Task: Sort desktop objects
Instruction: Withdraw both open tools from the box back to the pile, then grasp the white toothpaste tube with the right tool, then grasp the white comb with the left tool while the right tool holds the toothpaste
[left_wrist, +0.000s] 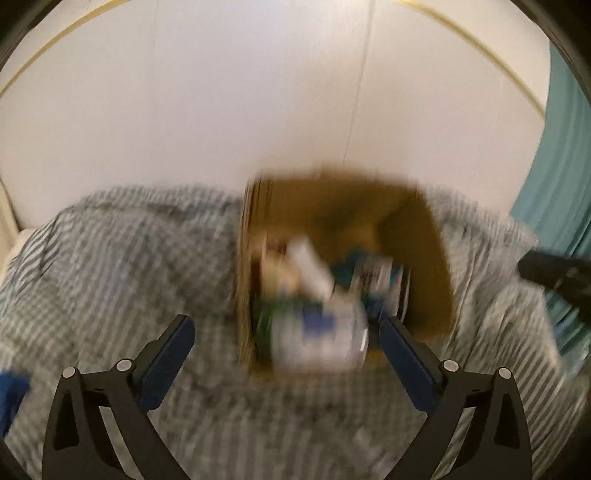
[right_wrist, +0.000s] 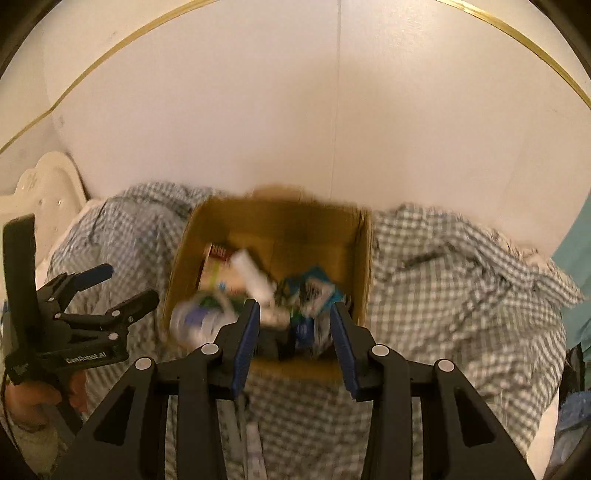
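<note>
Box: a brown cardboard box (right_wrist: 364, 258) sits open on the checked cloth (right_wrist: 443, 266), close to the white wall (right_wrist: 258, 110).
Contents: a white bottle (left_wrist: 321, 332) with a blue and green label lies on its side at the box's near left; a white tube (right_wrist: 255, 277) leans over a flat packet (right_wrist: 216, 266); a blue-and-white pack (right_wrist: 314, 291) rests toward the right. Blur hides the print on all of them.
Left gripper (left_wrist: 286, 345): fingers spread wide, nothing between them; it hangs just in front of the box with the bottle showing through the gap.
Right gripper (right_wrist: 295, 321): jaws parted, blue pads (right_wrist: 247, 332) bare, poised over the near rim of the box. It carries nothing.
Surroundings: a cream plastic piece (right_wrist: 44, 192) stands at the far left; teal fabric (left_wrist: 557, 184) hangs at the right edge.
Step in hand: judging by two empty tools at a filled box, a drop-off looks finished or nearly so.
Remaining: whether loose objects are left outside the box cannot be told; a blurred blue thing (left_wrist: 13, 391) shows at the left edge.
Next move: probably a turn away from the box to seek another object on the cloth, jaws kept apart for the approach.
</note>
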